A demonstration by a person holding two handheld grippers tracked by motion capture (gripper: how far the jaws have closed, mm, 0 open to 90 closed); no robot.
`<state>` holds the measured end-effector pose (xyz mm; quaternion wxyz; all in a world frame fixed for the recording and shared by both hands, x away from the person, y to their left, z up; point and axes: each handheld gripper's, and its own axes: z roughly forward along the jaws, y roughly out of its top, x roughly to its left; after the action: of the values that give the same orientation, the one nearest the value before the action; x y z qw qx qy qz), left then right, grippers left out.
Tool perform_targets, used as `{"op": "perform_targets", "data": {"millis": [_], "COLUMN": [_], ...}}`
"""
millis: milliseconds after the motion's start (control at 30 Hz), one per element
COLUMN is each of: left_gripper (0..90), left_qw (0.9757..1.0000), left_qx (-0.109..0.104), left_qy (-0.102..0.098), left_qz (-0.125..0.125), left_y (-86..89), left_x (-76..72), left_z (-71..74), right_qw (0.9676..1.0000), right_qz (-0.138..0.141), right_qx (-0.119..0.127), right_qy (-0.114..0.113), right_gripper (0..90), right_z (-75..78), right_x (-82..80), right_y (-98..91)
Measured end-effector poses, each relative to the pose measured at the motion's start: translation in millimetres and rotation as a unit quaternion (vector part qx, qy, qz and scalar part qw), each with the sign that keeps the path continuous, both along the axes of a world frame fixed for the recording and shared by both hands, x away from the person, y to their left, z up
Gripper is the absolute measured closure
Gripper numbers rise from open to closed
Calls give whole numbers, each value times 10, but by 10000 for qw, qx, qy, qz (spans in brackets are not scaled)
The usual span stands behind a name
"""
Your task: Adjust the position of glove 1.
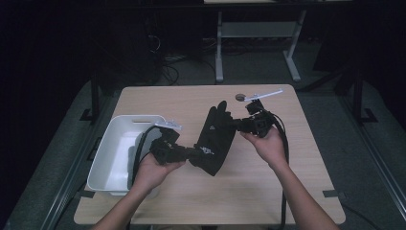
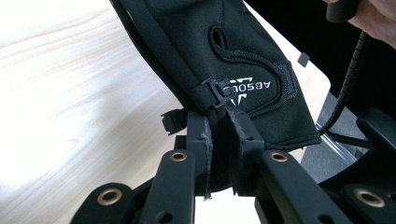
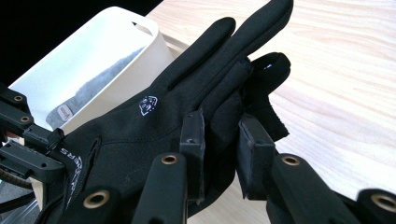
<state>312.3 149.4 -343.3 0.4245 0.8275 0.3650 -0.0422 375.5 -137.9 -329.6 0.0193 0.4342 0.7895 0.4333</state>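
A light wooden bench with rounded corners carries a white plastic bin at its left edge. The bin is a deep tub with a slot handle cut in its far wall, and part of it hangs past the bench's left side. In the right gripper view a grey cloth with a small label lies inside the bin. Near the bench's far edge sits a small dark round disc. Beyond the bench stands a table frame with pale metal legs on a grey carpet, with dark cables on the floor beside it.
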Motion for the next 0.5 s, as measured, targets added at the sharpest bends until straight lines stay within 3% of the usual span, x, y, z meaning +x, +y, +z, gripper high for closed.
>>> {"op": "perform_targets", "data": {"millis": [500], "left_gripper": [800], "left_qw": [9999], "left_qx": [-18], "left_qy": [-84], "left_qz": [111], "left_y": [235], "left_x": [-29], "left_z": [65], "right_qw": [9997], "right_qz": [213], "right_qx": [-113], "right_qy": [-60], "right_gripper": [742], "right_z": [100], "right_x": [78], "right_y": [281]}}
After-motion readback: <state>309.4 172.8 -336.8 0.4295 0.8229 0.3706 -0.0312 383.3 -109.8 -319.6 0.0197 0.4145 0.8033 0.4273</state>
